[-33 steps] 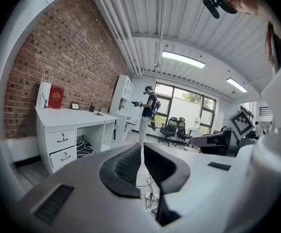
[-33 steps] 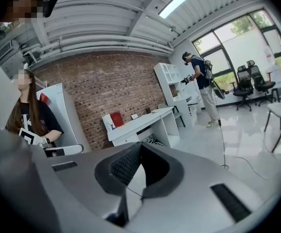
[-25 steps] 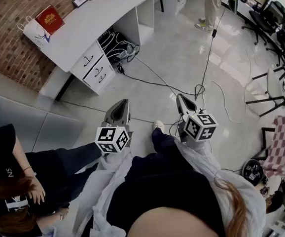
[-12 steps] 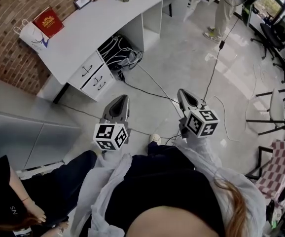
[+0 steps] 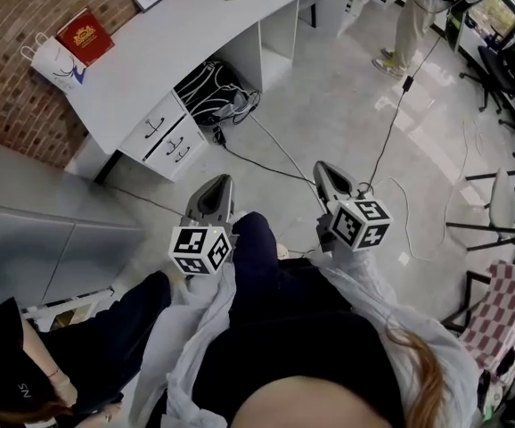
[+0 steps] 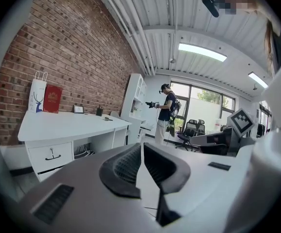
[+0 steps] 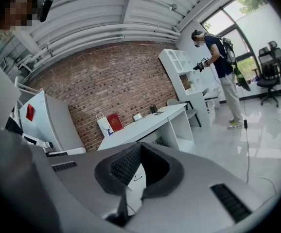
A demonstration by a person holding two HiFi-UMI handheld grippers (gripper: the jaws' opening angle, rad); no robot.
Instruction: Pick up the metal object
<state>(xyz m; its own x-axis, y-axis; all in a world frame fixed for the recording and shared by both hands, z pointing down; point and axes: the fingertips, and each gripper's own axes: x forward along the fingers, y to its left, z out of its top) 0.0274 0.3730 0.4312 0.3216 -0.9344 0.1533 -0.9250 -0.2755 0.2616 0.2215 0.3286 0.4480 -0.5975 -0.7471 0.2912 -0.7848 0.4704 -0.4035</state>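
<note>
We hold left gripper (image 5: 220, 184) and right gripper (image 5: 323, 169) over the floor (image 5: 338, 96), both jaws closed, empty, white desk (image 5: 177, 43) ahead

Ahead of the left gripper (image 5: 219, 182) and right gripper (image 5: 322, 168), the glossy pale grey floor (image 5: 329, 87) at centre frame lies open, crossed only by thin black cables (image 5: 275, 137), with a white curved desk with drawers (image 5: 168, 47) at upper left, black office chairs (image 5: 511, 65) at right and a seated person in dark clothes (image 5: 106, 346) at lower left.
</note>
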